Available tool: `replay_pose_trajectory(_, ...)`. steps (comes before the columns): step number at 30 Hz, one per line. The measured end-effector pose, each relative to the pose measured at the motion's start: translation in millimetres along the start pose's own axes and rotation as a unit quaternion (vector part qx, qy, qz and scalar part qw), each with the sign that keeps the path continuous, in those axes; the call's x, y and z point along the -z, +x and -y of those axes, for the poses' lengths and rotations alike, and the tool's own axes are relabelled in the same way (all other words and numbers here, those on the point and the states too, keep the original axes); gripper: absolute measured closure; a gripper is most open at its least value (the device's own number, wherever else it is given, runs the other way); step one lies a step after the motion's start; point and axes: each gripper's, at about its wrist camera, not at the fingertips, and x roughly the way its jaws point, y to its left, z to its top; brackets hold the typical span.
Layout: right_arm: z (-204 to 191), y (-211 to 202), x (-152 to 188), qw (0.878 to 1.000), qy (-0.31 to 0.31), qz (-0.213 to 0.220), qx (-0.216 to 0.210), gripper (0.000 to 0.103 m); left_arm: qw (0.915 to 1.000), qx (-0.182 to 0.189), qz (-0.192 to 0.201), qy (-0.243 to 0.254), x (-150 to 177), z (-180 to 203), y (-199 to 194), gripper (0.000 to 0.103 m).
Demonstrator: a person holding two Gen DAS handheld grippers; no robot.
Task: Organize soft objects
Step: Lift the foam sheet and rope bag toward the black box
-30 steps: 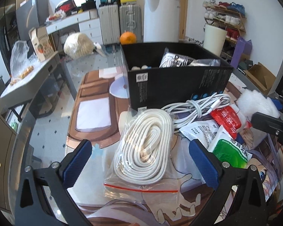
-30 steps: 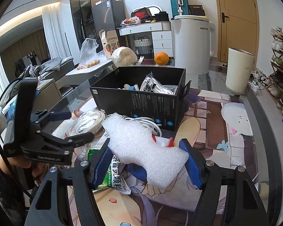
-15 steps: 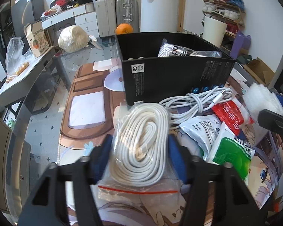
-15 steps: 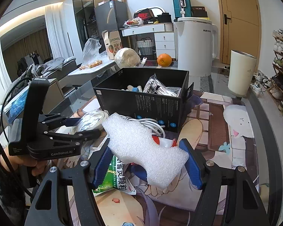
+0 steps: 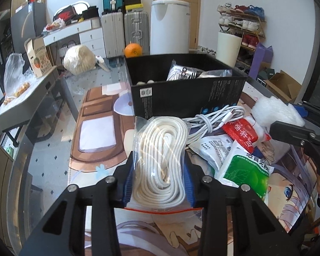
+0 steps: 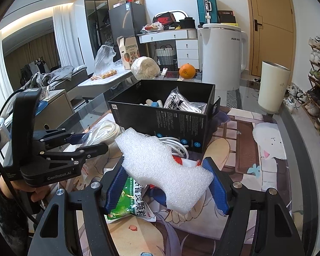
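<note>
My left gripper [image 5: 159,183] is shut on a clear bag of coiled white rope [image 5: 162,155], squeezing it between the blue pads; it also shows in the right wrist view [image 6: 102,133]. My right gripper [image 6: 166,183] is shut on a white foam piece [image 6: 164,168], held above the table; the foam shows at the right in the left wrist view [image 5: 275,111]. A black box [image 5: 187,96] stands behind, holding a packaged item [image 5: 183,73] and small things. It also shows in the right wrist view [image 6: 160,119].
A white cable bundle [image 5: 215,119], a red packet [image 5: 241,132], a white packet [image 5: 213,151] and a green packet [image 5: 247,170] lie before the box on a printed mat [image 5: 96,132]. An orange [image 5: 133,50] and a wrapped white ball [image 5: 80,59] sit behind. The glass table edge is left.
My left gripper closed from wide open onto the bagged rope and lifted it a little. My right gripper kept hold of the foam and barely moved.
</note>
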Motion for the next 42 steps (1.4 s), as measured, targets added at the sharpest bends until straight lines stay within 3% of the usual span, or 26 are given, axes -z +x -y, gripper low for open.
replay_pose_trajectory(15,-6.0,-14.2,-14.4,0.999,-0.018,0.028,0.007,0.032,0.9963,-0.012,0.084,-0.005,-13.5,-0.5,-49.5,0.065)
replay_pose_trajectory(27,-1.2,-18.2,-45.2,0.998,-0.019,0.050,0.016,0.032,0.9910,-0.009,0.133,-0.015,-35.6,-3.5,-63.8,0.065)
replay_pose_trajectory(42,3.8,15.0,-79.6,0.998,-0.052,0.033,0.030,0.032,0.9912,-0.001,0.129,-0.028,-65.7,-12.2,-32.1,0.065)
